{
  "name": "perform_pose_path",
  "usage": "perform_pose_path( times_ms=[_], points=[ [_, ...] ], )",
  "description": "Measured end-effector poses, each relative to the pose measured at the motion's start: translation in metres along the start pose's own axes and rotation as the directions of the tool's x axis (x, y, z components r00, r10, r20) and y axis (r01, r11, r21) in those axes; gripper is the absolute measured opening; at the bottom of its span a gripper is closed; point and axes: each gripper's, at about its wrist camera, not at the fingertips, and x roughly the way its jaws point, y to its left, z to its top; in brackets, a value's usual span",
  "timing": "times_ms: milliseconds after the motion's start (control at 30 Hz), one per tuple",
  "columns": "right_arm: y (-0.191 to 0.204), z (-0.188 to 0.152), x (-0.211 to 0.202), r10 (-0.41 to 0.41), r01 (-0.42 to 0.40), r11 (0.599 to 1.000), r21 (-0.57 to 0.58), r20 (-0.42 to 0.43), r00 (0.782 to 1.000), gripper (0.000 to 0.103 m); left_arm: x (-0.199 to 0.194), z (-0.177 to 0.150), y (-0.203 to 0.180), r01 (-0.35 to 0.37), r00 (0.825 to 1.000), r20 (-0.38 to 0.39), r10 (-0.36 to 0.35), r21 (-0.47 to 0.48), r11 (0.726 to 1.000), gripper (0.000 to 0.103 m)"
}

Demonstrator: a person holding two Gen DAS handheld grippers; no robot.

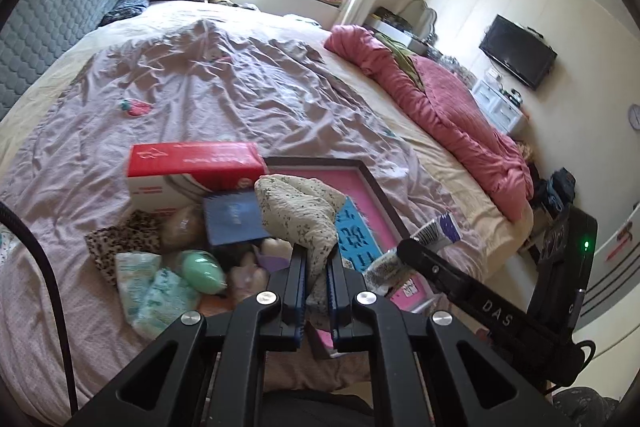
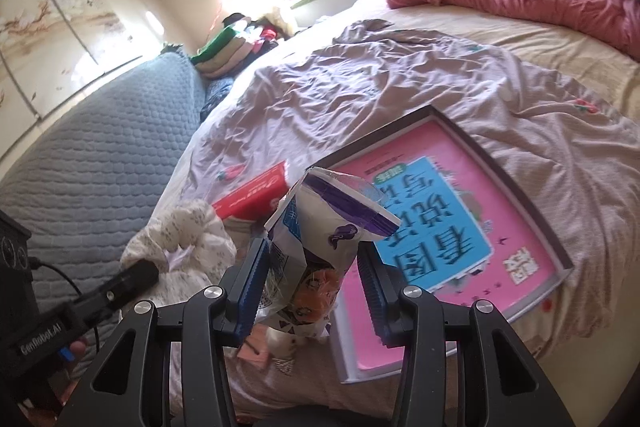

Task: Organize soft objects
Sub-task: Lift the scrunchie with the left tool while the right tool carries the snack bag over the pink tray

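Note:
My left gripper (image 1: 316,263) is shut on a cream floral cloth (image 1: 298,211), held above a pile on the bed; the cloth also shows in the right wrist view (image 2: 184,235). My right gripper (image 2: 312,259) holds a white and purple plastic packet (image 2: 320,227) between its jaws; the left finger (image 2: 252,287) touches the packet, the right finger (image 2: 372,287) stands a little off it. The packet shows in the left wrist view (image 1: 438,229). The pile holds a leopard-print cloth (image 1: 116,239), pale green packs (image 1: 156,291) and a green egg-shaped item (image 1: 202,267).
A red and white box (image 1: 192,171), a blue booklet (image 1: 234,219) and a dark-framed pink tray (image 2: 460,219) with a blue-and-pink book lie on the lilac sheet (image 1: 200,79). A pink duvet (image 1: 448,107) lies at the bed's right. A grey quilted headboard (image 2: 92,155) stands left.

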Motion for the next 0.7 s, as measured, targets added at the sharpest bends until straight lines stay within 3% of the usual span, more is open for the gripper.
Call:
perform_pose_path(
  times_ms=[400, 700],
  points=[
    [-0.056, 0.014, -0.017, -0.097, 0.095, 0.992, 0.087, 0.019, 0.995, 0.047, 0.047, -0.011, -0.049, 0.018, 0.995, -0.102, -0.007, 0.105, 0.994, 0.009],
    [-0.084, 0.007, -0.002, -0.183, 0.188, 0.977, 0.097, -0.056, 0.981, 0.047, 0.092, -0.025, -0.065, 0.022, 0.98, -0.199, 0.007, 0.144, 0.989, 0.009]
  ],
)
